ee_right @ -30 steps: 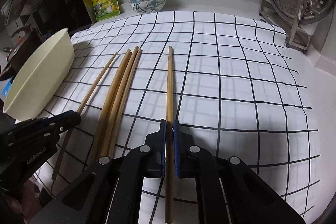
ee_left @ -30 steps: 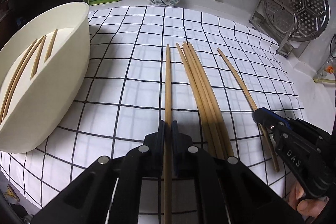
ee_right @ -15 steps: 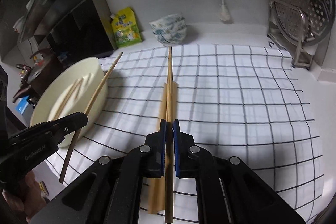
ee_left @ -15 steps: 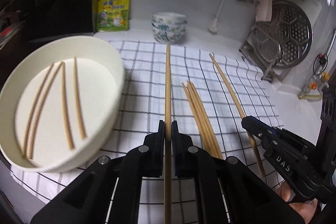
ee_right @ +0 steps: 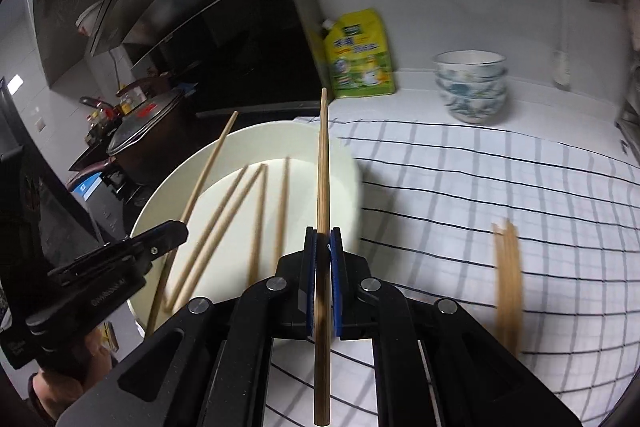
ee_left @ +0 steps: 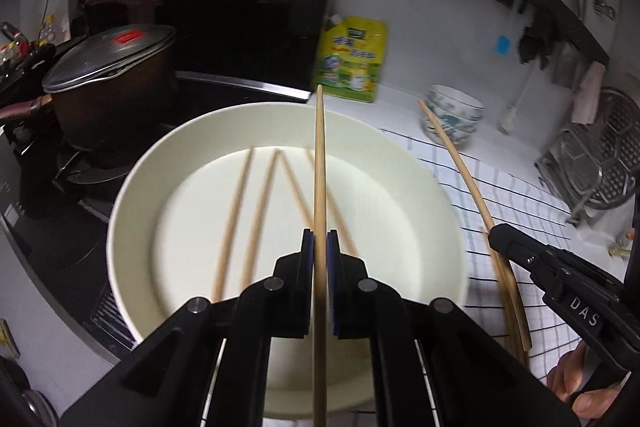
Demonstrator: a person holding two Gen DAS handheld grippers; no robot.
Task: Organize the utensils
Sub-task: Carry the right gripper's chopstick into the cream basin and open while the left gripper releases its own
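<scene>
My left gripper (ee_left: 319,243) is shut on a wooden chopstick (ee_left: 319,163), held above a wide cream bowl (ee_left: 132,195). Several chopsticks (ee_left: 236,211) lie inside the bowl. My right gripper (ee_right: 323,247) is shut on another chopstick (ee_right: 323,167), whose tip reaches over the bowl's rim (ee_right: 348,163). Seen from the left wrist, the right gripper (ee_left: 494,235) hangs to the right of the bowl, over the cloth. Seen from the right wrist, the left gripper (ee_right: 182,229) hangs over the bowl's left side. Several loose chopsticks (ee_right: 508,275) lie bundled on the cloth.
A white cloth with a black grid (ee_right: 480,187) covers the counter right of the bowl. A lidded dark pot (ee_left: 108,67) sits on the stove at left. A yellow pouch (ee_left: 352,63), stacked patterned bowls (ee_left: 452,115) and a metal steamer rack (ee_left: 600,163) line the back.
Both grippers lifted their chopsticks off the cloth and swung left and up together. The bowl now lies under and ahead of them, and the bundle stays behind on the cloth.
</scene>
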